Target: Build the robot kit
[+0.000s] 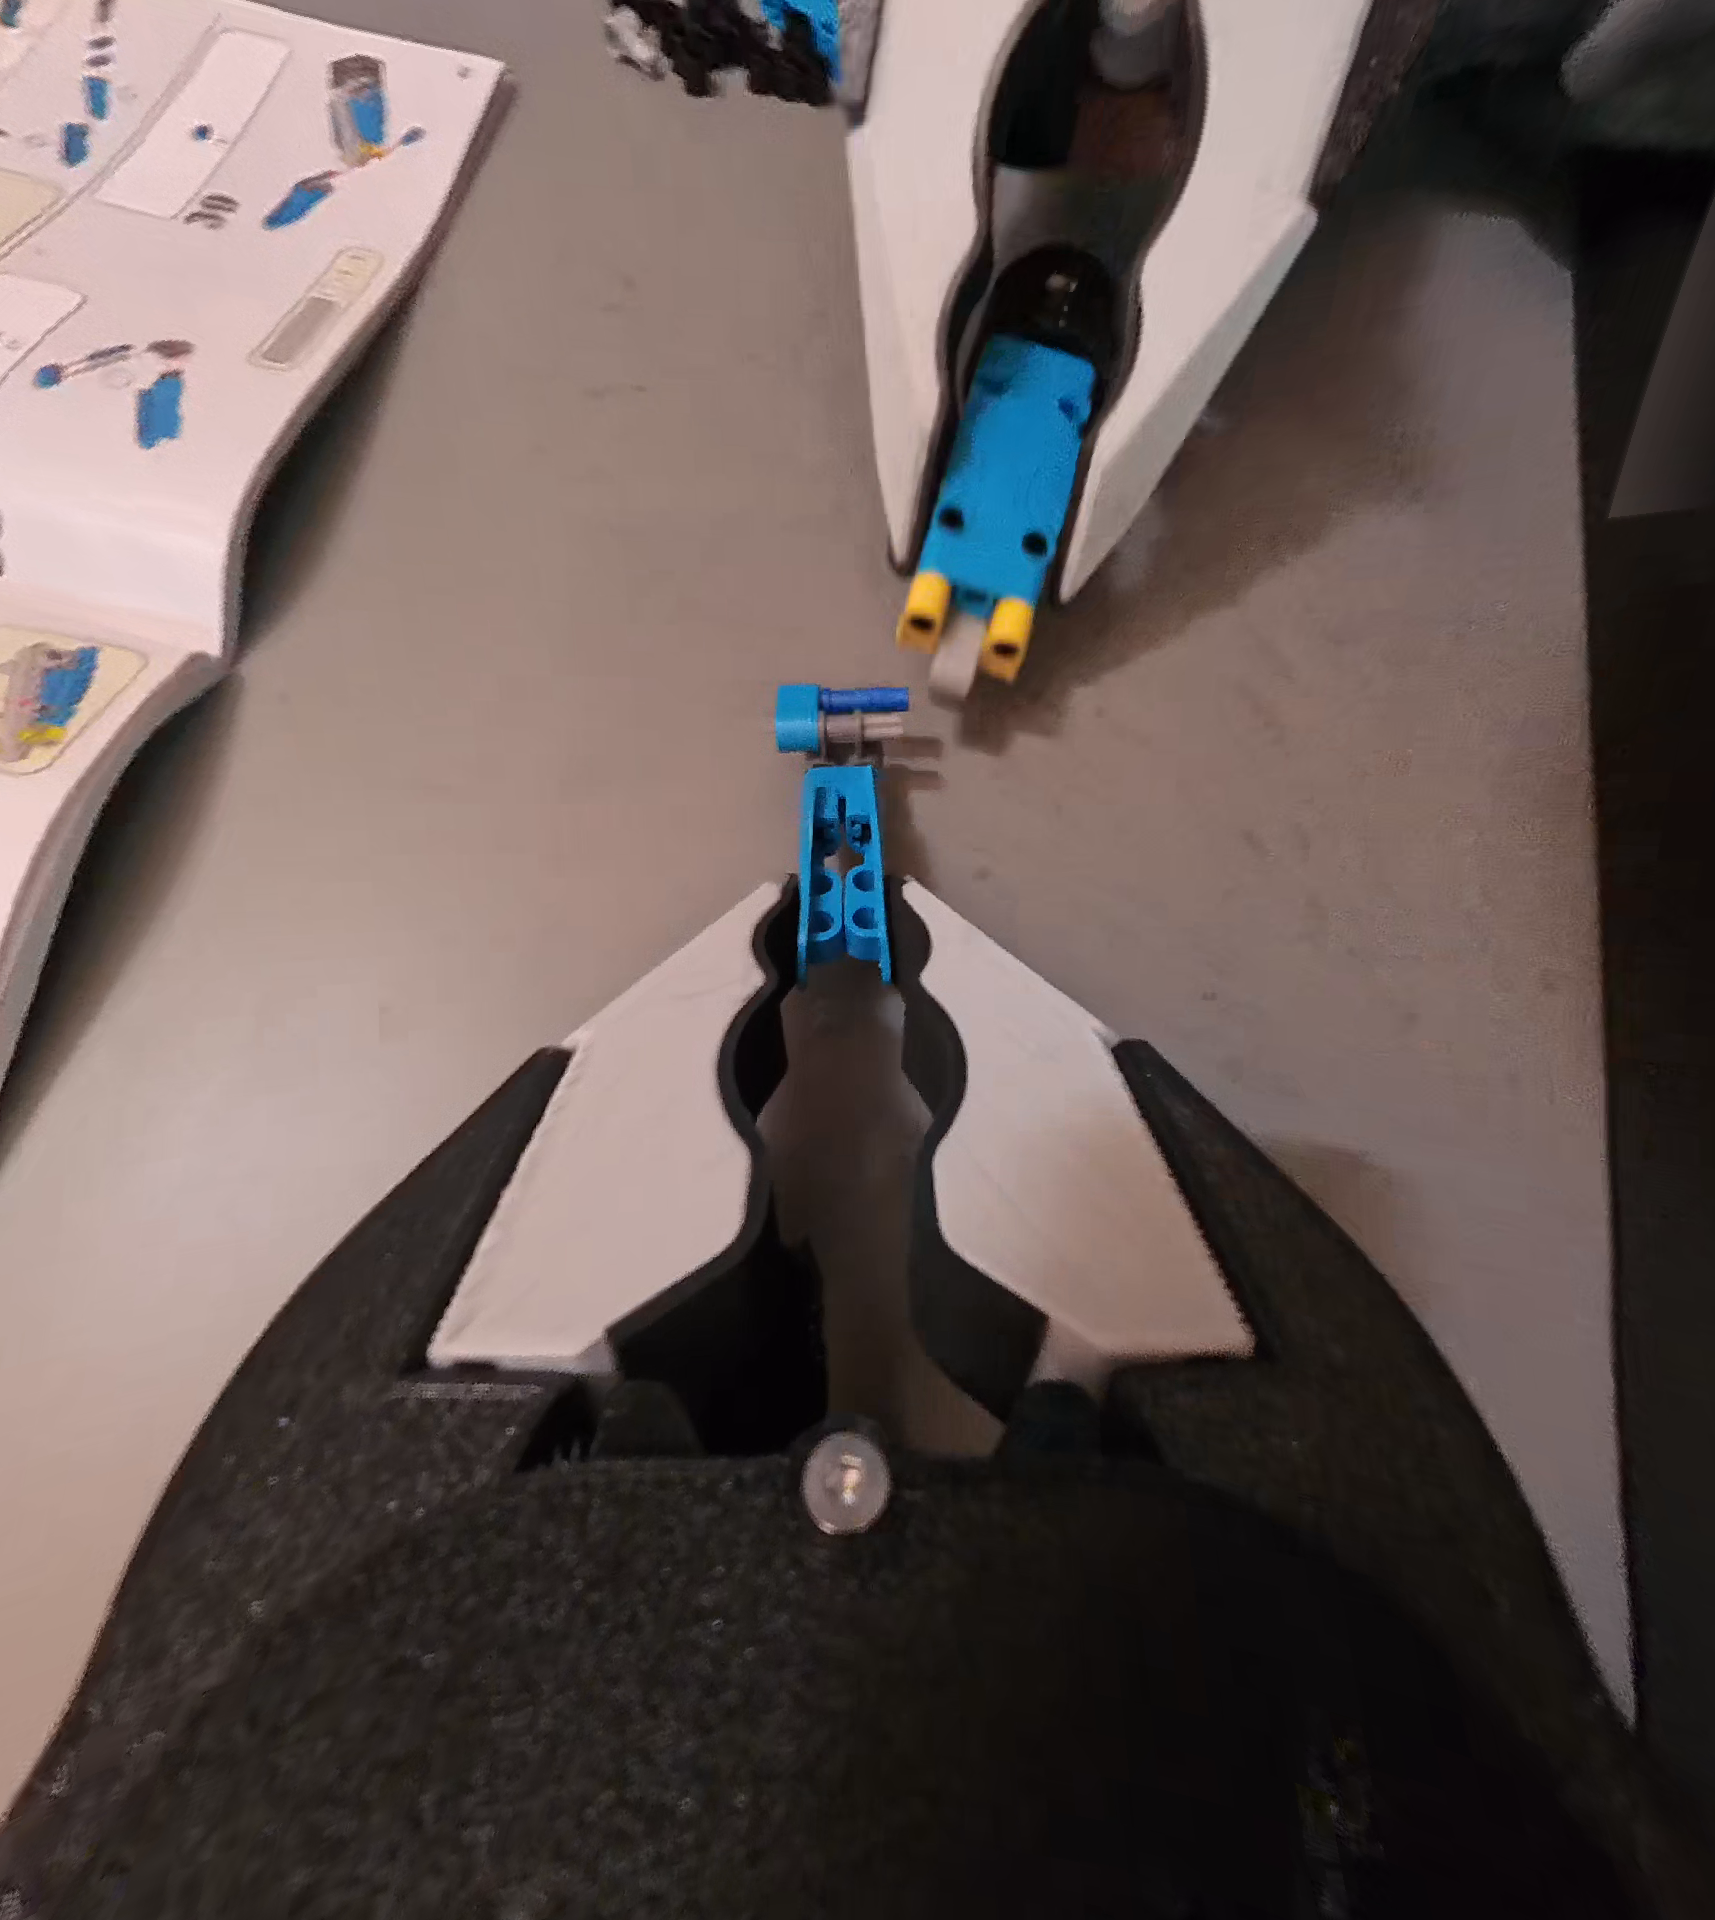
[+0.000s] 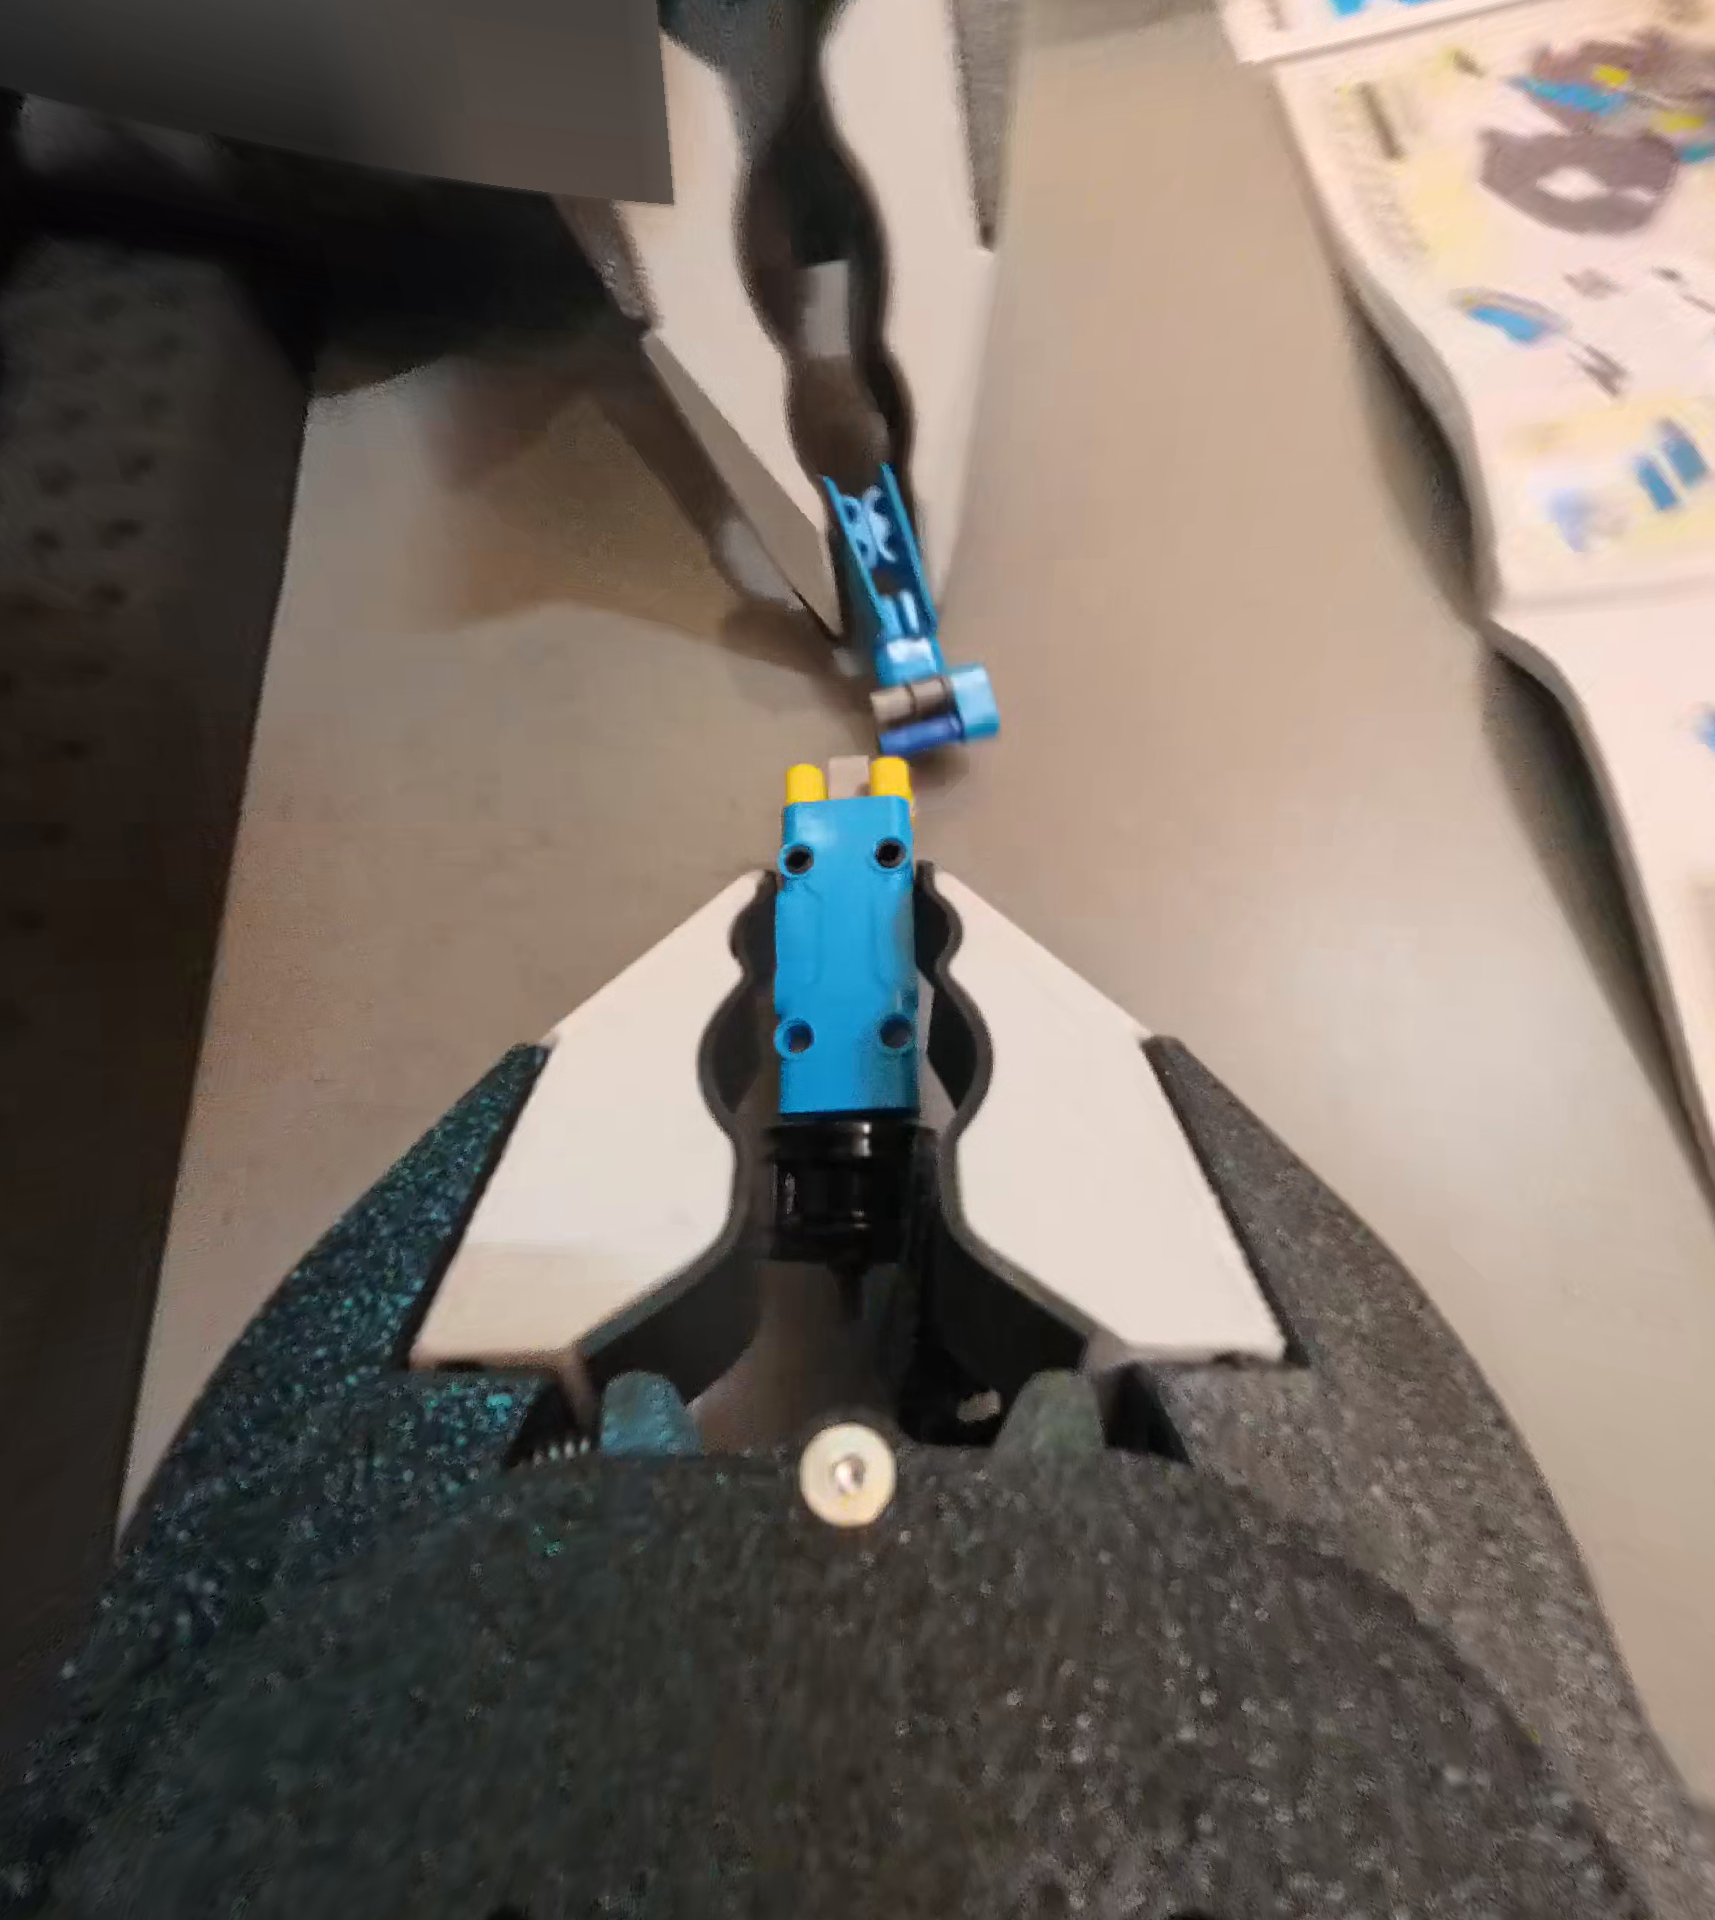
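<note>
Grey surface: matte grey tabletop (image 1: 541,727), scuffed, seen under both tools.
Left wrist view, left gripper (image 1: 845,894): jaws drawn narrow, clamped on a slim blue beam piece (image 1: 842,883) that sticks forward past the fingertips.
Left wrist view, beam tip: carries a cross-wise cluster, a light blue round connector (image 1: 797,717) with a dark blue pin (image 1: 863,698) and grey axle beside it.
Left wrist view, right gripper (image 1: 988,582): enters from the top right, jaws closed on a blue block (image 1: 998,478); its two yellow pegs (image 1: 924,615) and a grey stub point at the cluster, just apart from it.
Left wrist view, booklet (image 1: 105,364): open instruction booklet at the left, well apart from both tools.
Right wrist view, right gripper (image 2: 848,883): jaws narrow, holding the blue block (image 2: 842,956), black ribbed end toward the camera.
Right wrist view, left gripper (image 2: 889,623): comes in from the top, blurred, gripping the beam piece (image 2: 879,561); cluster sits just ahead of the yellow pegs (image 2: 803,779).
Right wrist view, booklet (image 2: 1611,416): at the right, blurred.
</note>
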Tool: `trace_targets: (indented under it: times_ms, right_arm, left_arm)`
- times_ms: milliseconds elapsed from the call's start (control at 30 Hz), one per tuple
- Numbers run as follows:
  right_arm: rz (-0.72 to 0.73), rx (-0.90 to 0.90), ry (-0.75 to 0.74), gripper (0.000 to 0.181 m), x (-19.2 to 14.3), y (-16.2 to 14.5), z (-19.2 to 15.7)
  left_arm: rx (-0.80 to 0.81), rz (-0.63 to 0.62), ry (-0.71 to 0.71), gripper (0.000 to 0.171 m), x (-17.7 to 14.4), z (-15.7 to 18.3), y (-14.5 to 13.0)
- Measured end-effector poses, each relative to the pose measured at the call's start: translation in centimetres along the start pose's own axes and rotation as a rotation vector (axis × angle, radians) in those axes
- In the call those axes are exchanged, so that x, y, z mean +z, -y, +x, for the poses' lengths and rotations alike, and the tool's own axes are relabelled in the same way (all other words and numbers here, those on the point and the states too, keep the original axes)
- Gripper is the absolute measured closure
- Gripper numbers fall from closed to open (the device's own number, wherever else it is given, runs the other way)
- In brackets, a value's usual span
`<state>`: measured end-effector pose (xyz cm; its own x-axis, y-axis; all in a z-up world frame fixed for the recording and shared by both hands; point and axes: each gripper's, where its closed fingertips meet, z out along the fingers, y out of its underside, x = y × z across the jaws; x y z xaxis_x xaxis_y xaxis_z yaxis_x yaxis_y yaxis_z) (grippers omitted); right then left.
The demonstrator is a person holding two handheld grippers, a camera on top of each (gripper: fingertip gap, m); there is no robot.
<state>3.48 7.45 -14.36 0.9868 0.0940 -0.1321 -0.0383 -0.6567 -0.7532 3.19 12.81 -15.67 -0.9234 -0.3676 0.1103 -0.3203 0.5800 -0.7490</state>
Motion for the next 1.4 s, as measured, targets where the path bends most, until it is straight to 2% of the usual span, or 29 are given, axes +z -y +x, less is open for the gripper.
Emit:
trace_targets:
  times_ms: [100,200,267,500,600,700,767,867,967,1133,1233,1400]
  right_arm:
    - [-0.050,-0.072,0.013,0.155,1.5,0.1,-1.2]
    - [-0.087,-0.095,0.006,0.156,1.1,-0.4,-1.6]
    - [-0.167,-0.098,-0.016,0.156,0.8,-1.6,-1.4]
    - [-0.169,-0.137,-0.063,0.154,1.0,-1.6,-0.6]
    - [-0.160,-0.156,-0.091,0.128,0.6,-1.1,-0.4]
    - [-0.144,-0.173,-0.105,0.128,0.7,1.0,-0.7]
    - [-0.208,-0.166,-0.106,0.126,1.4,1.4,-0.4]
    - [-0.377,-0.156,-0.096,0.130,2.1,0.7,0.2]
    - [-0.474,-0.168,-0.079,0.150,1.7,0.8,-0.1]
    - [-0.585,-0.145,-0.099,0.151,2.2,0.0,-0.4]
    - [-0.611,-0.127,-0.133,0.152,2.6,-0.4,0.1]
    - [-0.573,-0.154,-0.146,0.158,2.6,-0.4,-0.2]
  left_arm:
    - [0.071,-0.028,0.014,0.157,0.4,0.7,-0.3]
    - [0.093,-0.034,0.012,0.157,0.4,0.9,-0.3]
    - [0.094,-0.035,0.012,0.157,0.4,0.9,-0.3]
    - [0.110,-0.038,0.021,0.157,0.5,0.9,-0.3]
    - [0.131,-0.044,0.033,0.156,0.5,0.9,-0.3]
    - [0.133,-0.048,0.038,0.156,0.5,0.8,-0.3]
    - [0.144,-0.057,0.055,0.156,0.5,0.8,-0.2]
    - [0.132,-0.072,0.082,0.157,0.5,0.5,-0.2]
    - [0.138,-0.075,0.087,0.157,0.5,0.5,-0.2]
    - [0.125,-0.078,0.086,0.157,0.4,0.5,-0.3]
    - [0.113,-0.078,0.083,0.156,0.4,0.4,-0.3]
    - [0.108,-0.080,0.081,0.157,0.4,0.5,-0.3]
